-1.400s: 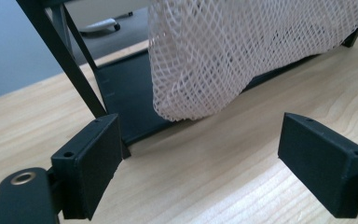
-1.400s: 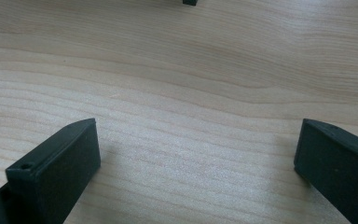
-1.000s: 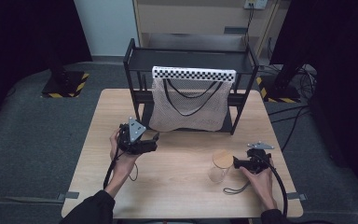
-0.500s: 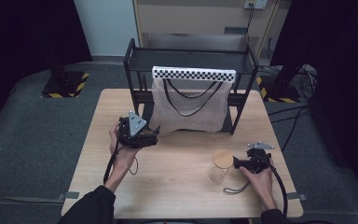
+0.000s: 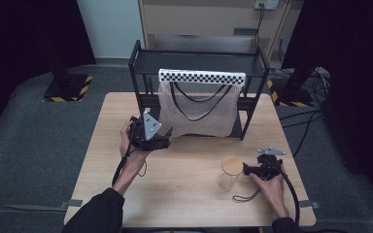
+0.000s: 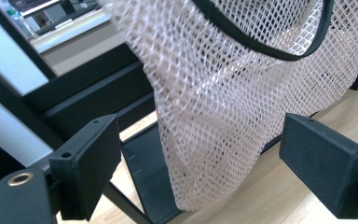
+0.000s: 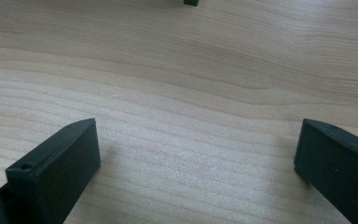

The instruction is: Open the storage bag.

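Observation:
A pale mesh bag (image 5: 199, 114) with black handles hangs from a checkered strip (image 5: 201, 76) on a black rack (image 5: 199, 60). My left gripper (image 5: 167, 138) is held just left of the bag's lower corner, tilted up at it. In the left gripper view the jaws stand wide open (image 6: 200, 163), with the mesh bag (image 6: 223, 107) hanging a little beyond them. A clear jar with a wooden lid (image 5: 229, 172) stands on the table. My right gripper (image 5: 246, 169) rests just right of it. Its jaws (image 7: 196, 154) are open over bare wood.
The rack's black frame (image 6: 74, 93) stands behind the bag at the back of the wooden table (image 5: 184, 194). A loose cable (image 5: 245, 196) lies by the right hand. Dark floor and stands surround the table.
My left gripper has moved up and a little right, closer to the mesh bag's lower left corner. The right gripper and the jar have stayed put.

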Motion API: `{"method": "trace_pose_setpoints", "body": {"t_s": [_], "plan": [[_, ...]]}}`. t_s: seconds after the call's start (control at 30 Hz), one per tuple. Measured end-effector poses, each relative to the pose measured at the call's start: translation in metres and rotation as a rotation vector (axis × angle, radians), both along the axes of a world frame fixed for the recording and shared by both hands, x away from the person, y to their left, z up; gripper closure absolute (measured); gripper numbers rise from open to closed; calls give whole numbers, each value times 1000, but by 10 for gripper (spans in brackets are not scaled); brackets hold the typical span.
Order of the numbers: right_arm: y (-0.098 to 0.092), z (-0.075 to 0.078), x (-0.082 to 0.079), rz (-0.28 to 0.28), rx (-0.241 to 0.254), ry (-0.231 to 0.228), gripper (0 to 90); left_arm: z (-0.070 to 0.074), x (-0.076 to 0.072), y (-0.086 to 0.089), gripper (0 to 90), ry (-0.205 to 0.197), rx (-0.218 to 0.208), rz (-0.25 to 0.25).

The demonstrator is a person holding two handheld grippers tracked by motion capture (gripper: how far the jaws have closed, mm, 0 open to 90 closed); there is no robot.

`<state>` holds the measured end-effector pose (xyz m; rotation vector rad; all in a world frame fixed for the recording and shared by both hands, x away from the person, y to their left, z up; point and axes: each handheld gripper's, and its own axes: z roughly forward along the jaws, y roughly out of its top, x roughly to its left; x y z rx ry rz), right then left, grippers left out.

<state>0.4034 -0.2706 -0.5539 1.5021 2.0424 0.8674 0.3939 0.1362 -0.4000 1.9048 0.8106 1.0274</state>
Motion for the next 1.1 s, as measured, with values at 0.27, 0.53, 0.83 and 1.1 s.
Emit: {"method": "trace_pose_setpoints", "body": {"t_s": [0.27, 0.53, 0.83, 1.1], "plan": [[0, 0, 0, 0, 0, 0, 2, 1, 3, -15, 122, -41, 89, -15], [0, 0, 0, 0, 0, 0, 2, 4, 4, -24, 135, -62, 133, -36], [0, 0, 0, 0, 0, 0, 2, 4, 6, -36, 139, -85, 202, -62], [0, 0, 0, 0, 0, 0, 2, 5, 8, -45, 143, -105, 253, -96]]}}
